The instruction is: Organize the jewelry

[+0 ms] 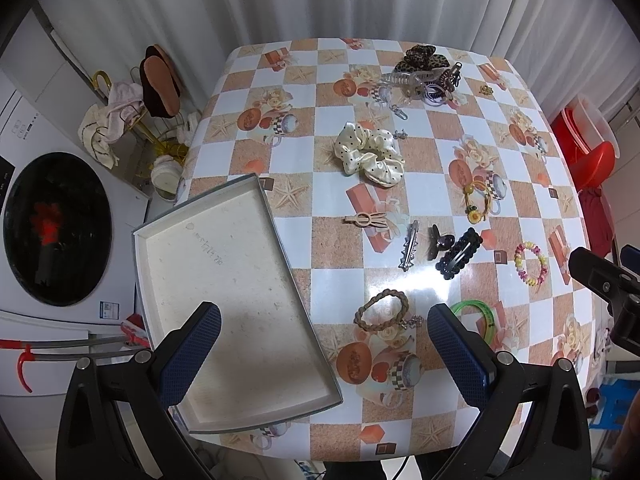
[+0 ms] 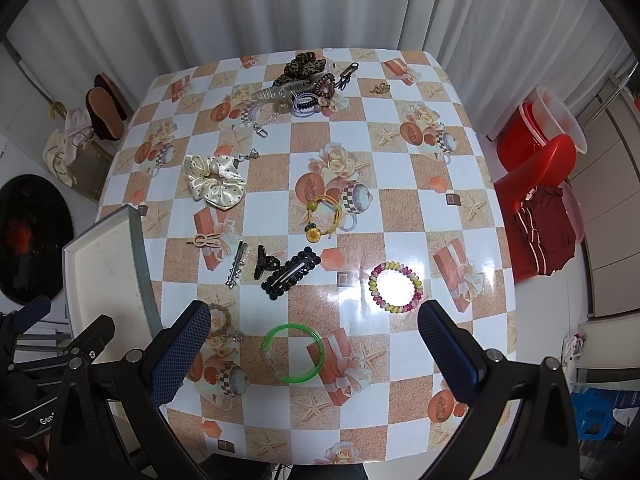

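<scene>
Green bangle lying near, between my 2 gaping grippers, left and right, both empty.

Half hidden behind the left claw finger, lower left: braided bracelet. Too small to tell, upper right: gold trinket. Tray partly covered at lower left.

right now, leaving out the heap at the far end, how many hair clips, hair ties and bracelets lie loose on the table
hair clips: 4 (beige clip, silver star clip, black claw clip, black beaded snap clip)
hair ties: 3 (polka-dot scrunchie, sunflower hair tie, spiral hair tie)
bracelets: 2 (green bangle, braided bracelet)
total: 9
</scene>
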A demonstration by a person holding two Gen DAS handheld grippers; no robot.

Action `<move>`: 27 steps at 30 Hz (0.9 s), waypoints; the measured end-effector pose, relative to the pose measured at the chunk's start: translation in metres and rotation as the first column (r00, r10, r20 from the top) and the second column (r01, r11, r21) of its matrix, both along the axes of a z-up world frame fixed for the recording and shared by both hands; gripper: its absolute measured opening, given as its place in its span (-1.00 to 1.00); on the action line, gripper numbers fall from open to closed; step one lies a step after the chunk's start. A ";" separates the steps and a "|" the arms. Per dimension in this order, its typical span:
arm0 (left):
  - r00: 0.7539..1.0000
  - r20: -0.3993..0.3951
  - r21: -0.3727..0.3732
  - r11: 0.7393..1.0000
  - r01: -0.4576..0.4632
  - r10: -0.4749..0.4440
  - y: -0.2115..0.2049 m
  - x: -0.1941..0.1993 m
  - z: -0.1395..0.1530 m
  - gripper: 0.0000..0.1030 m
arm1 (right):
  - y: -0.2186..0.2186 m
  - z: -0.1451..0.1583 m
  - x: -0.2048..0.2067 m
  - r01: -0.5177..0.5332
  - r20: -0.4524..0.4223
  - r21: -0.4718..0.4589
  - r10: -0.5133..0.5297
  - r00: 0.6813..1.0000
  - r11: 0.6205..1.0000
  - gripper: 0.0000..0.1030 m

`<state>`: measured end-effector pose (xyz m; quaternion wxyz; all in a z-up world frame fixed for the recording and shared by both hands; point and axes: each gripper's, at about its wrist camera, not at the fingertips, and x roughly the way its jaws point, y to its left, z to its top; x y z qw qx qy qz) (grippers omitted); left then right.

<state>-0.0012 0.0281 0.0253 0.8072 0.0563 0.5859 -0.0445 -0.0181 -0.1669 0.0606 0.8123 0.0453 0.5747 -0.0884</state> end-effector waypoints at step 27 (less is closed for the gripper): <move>0.996 -0.074 -0.070 0.996 -0.051 0.045 -0.015 0.068 -0.057 1.00 | -0.040 -0.067 0.034 0.020 -0.090 0.004 -0.019 0.996 1.000 0.99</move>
